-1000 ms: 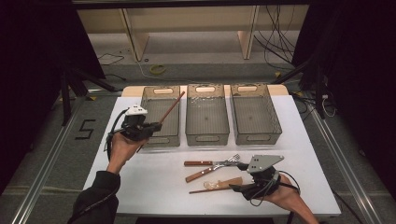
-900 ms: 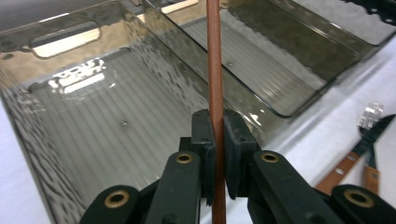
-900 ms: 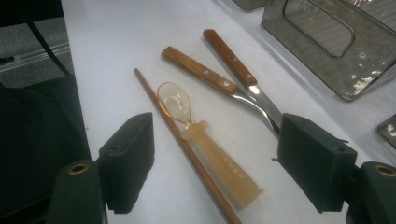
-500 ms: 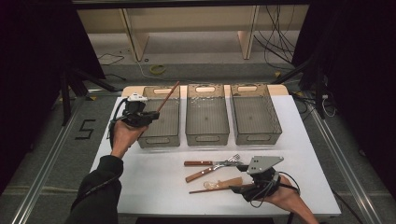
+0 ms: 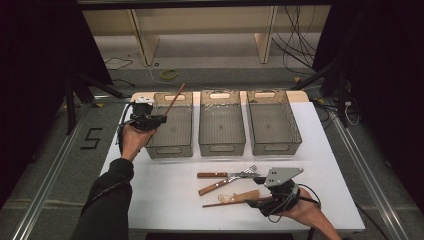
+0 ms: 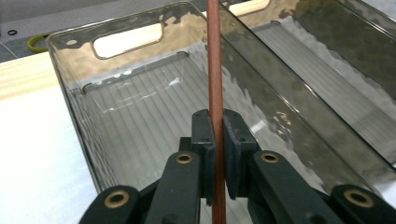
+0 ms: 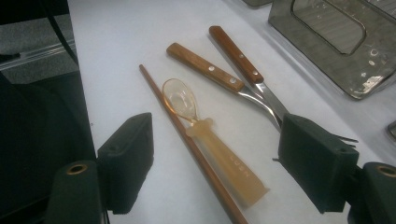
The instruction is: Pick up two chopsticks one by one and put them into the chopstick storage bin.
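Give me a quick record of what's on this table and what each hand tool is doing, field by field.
Surface: white table
Containers: three clear grey bins in a row, left bin, middle bin, right bin
Left gripper: shut on a brown chopstick, held over the left bin
Right gripper: open, low over the cutlery
Between its jaws: second chopstick and a translucent spoon, lying side by side
Also on table: two wooden-handled forks
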Tool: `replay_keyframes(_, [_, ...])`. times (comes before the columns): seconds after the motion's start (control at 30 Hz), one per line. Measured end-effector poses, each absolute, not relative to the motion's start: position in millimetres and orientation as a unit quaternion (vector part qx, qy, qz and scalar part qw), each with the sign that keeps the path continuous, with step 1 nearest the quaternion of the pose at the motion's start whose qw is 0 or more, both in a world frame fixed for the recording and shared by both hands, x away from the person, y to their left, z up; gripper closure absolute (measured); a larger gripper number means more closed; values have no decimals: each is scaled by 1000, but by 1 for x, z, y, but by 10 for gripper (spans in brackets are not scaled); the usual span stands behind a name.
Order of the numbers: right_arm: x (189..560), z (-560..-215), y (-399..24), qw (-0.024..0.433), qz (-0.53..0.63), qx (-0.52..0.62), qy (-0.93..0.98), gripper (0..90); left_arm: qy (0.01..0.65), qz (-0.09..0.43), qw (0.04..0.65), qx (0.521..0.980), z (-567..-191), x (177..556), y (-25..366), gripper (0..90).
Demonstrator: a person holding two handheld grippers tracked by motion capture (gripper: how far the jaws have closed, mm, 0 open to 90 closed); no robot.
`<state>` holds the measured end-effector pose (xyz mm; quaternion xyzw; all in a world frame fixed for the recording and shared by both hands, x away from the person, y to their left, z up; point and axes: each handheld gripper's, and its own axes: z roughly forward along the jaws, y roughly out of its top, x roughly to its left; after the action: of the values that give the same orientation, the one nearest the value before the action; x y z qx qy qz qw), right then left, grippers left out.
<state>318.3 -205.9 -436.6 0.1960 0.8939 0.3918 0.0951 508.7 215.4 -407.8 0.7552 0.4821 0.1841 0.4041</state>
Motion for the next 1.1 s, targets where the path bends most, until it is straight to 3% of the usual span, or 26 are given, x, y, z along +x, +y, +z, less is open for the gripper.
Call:
replay_keyframes(0.97, [318,-437,-205,90,390,191,896,268,517,172,367,754,-434,527,212,826])
replay_keyframes(1.1, [318,-437,-205,89,390,192,896,268,520,166,368,752,-436,527,211,655])
